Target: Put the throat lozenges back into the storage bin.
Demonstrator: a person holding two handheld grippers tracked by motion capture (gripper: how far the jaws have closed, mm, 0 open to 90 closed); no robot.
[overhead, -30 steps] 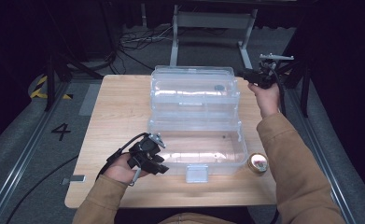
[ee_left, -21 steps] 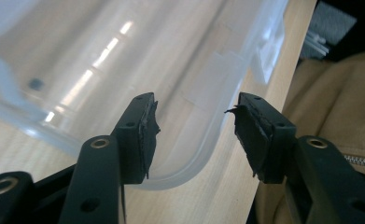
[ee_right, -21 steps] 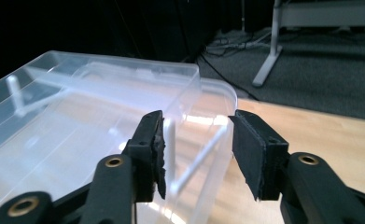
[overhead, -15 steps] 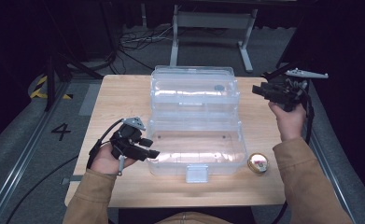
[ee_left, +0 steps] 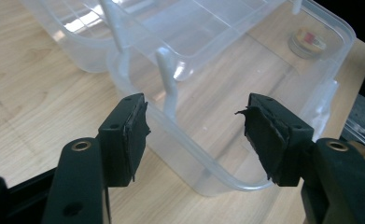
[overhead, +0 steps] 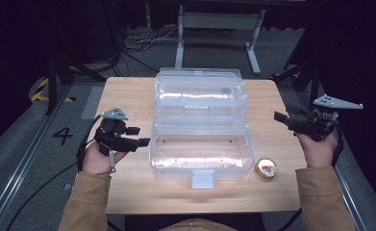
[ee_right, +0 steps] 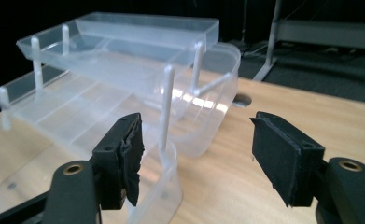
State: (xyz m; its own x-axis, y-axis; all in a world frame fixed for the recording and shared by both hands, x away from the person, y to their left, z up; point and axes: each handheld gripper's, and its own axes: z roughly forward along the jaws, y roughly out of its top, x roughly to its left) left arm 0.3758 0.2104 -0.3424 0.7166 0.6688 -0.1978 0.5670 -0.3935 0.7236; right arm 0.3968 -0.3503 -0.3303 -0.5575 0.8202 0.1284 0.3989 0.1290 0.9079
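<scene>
A clear plastic box is sitting open in the middle of the wooden table, its lid and tiered trays folding back toward twelve o'clock and its latch tab facing six o'clock.

The left gripper is hovering at nine o'clock of the box, just beside its near-left corner. Its jaws have just been opening and are standing wide apart, gripping nothing; in the left gripper view the pads are flanking the box's rounded corner without pressing on it.

The right gripper is hanging at three o'clock of the box, apart from it. Its jaws have also just been opening and are holding nothing; in the right gripper view the box wall and a thin white post are showing beyond the gap.

A small round gold tin with a red-and-white label is lying at four o'clock of the box; its writing is too small to read. A painted "4" is showing on the floor at nine o'clock.
</scene>
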